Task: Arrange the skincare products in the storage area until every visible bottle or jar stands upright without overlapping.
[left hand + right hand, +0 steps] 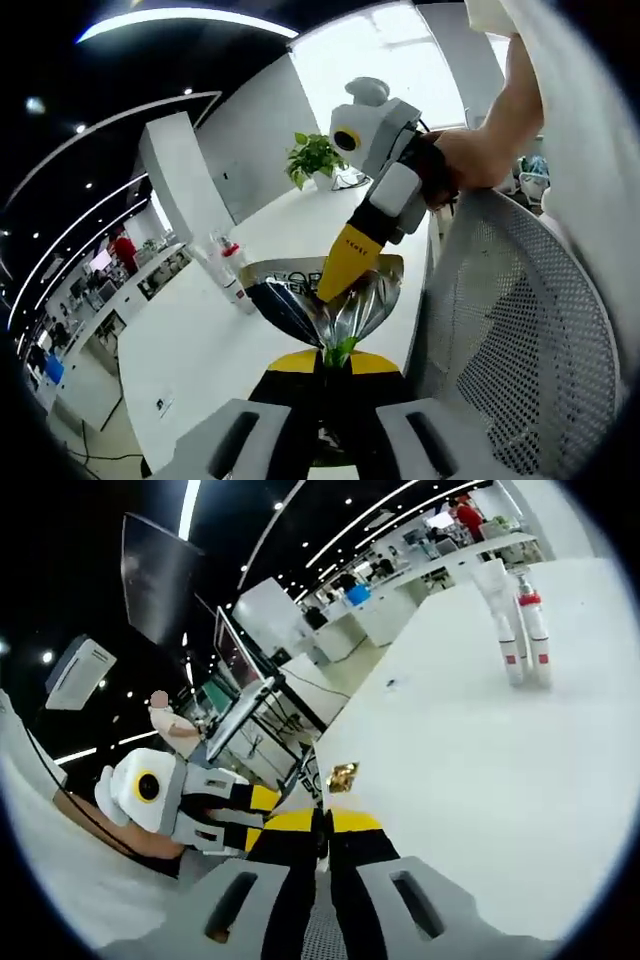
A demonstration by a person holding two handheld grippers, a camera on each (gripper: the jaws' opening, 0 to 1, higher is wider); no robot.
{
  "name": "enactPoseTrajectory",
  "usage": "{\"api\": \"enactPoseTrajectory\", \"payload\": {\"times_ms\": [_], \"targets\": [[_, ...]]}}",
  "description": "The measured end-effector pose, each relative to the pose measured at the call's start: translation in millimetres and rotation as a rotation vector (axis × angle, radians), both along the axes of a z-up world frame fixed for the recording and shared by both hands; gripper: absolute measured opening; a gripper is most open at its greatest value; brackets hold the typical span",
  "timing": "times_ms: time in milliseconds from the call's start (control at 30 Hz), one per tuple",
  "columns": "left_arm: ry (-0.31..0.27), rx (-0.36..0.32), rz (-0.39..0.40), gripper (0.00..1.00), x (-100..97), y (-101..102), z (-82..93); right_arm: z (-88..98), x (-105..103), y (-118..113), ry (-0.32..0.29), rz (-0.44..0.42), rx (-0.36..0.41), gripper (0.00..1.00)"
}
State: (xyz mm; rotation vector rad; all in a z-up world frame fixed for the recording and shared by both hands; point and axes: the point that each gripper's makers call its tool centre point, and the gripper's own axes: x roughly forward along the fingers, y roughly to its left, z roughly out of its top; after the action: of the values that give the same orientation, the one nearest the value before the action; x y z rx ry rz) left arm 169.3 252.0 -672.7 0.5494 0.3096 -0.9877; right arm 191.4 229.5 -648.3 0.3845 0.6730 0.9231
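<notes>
A shiny silver-and-black foil pouch [345,300] hangs in the air above the white table [200,340]. My left gripper [335,358] is shut on its lower end, where a green bit sticks out. My right gripper [340,285], held by a person's hand [470,160], comes down from the upper right and pinches the pouch's top. In the right gripper view my right gripper [325,822] is shut, with a gold scrap of the pouch [342,775] poking past its tips. My left gripper [272,816] meets it from the left. Two slim white bottles with red caps [525,630] stand upright on the table [450,780].
The same two bottles [230,272] stand left of the pouch. A potted plant [314,156] sits at the table's far end. A white mesh chair back [520,330] is close on the right. Desks and monitors [250,710] lie beyond the table's edge.
</notes>
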Motion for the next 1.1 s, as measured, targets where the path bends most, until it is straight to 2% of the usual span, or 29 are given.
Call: {"api": "enactPoseTrajectory", "payload": {"times_ms": [67, 100, 167, 200, 233, 300, 333, 400, 433, 500, 533, 600, 700, 733, 800, 867, 933, 967, 1033, 1100], "targets": [[-0.001, -0.001, 0.006, 0.1, 1.6, -1.4, -0.4, 3.0, -1.5, -1.9, -0.044, 0.009, -0.019, 0.0], [0.024, -0.016, 0.028, 0.11, 1.8, -1.6, -1.6, 4.2, -3.0, -1.8, -0.05, 0.015, -0.016, 0.0], [0.03, -0.008, 0.028, 0.15, 2.5, -1.2, -3.3, 3.4, -2.7, -2.4, -0.056, 0.02, -0.021, 0.0], [0.048, -0.004, 0.041, 0.19, 2.5, 0.6, -5.6, 3.9, -3.3, -1.8, -0.067, 0.027, -0.026, 0.0], [0.092, -0.017, 0.063, 0.23, 1.9, 2.3, -8.4, 2.9, -1.4, -2.9, -0.109, 0.034, -0.057, 0.0], [0.112, -0.031, 0.086, 0.32, 5.7, 5.6, -8.8, -1.3, -1.7, -2.9, -0.138, 0.041, -0.098, 0.0], [0.145, -0.053, 0.101, 0.33, 4.9, 5.7, -10.2, -2.5, -2.6, -2.3, -0.153, 0.053, -0.115, 0.0], [0.254, -0.051, 0.113, 0.33, -0.4, 10.0, -19.1, -5.2, -0.9, -2.9, -0.198, 0.06, -0.156, 0.0], [0.284, -0.057, 0.135, 0.35, 0.1, 12.2, -21.3, -4.9, -1.5, -2.0, -0.216, 0.063, -0.165, 0.0], [0.298, -0.078, 0.146, 0.42, 2.8, 13.6, -20.2, -5.6, -6.0, 1.7, -0.212, 0.079, -0.164, 0.0], [0.304, -0.109, 0.167, 0.45, 5.3, 15.1, -16.6, -8.0, -6.7, 1.2, -0.238, 0.095, -0.194, 0.0], [0.321, -0.16, 0.188, 0.47, 8.1, 16.9, -11.7, -11.4, -8.6, 1.3, -0.243, 0.105, -0.215, 0.0], [0.335, -0.18, 0.232, 0.48, 15.5, 28.3, -10.5, -14.7, -11.9, 3.5, -0.277, 0.143, -0.247, 0.0], [0.345, -0.194, 0.241, 0.48, 17.1, 30.1, -10.4, -15.4, -15.0, 5.3, -0.271, 0.155, -0.247, 0.0], [0.36, -0.198, 0.233, 0.48, 16.2, 29.7, -11.3, -14.7, -21.8, 8.8, -0.275, 0.191, -0.243, 0.0], [0.383, -0.2, 0.201, 0.48, 10.3, 24.7, -12.7, -6.5, -29.1, 14.8, -0.349, 0.244, -0.227, 0.0], [0.444, -0.2, 0.161, 0.48, 0.5, 17.7, -17.7, -7.2, -38.4, 16.1, -0.364, 0.28, -0.239, 0.0], [0.481, -0.177, 0.122, 0.48, -7.3, 13.9, -22.7, -8.2, -41.9, 17.2, -0.37, 0.298, -0.241, 0.0], [0.47, -0.142, 0.091, 0.47, -10.6, 10.8, -26.9, -8.3, -45.6, 18.6, -0.372, 0.314, -0.238, 0.0], [0.483, -0.147, 0.08, 0.42, -14.1, 8.1, -26.6, -7.0, -48.2, 19.5, -0.384, 0.332, -0.236, 0.0]]}}
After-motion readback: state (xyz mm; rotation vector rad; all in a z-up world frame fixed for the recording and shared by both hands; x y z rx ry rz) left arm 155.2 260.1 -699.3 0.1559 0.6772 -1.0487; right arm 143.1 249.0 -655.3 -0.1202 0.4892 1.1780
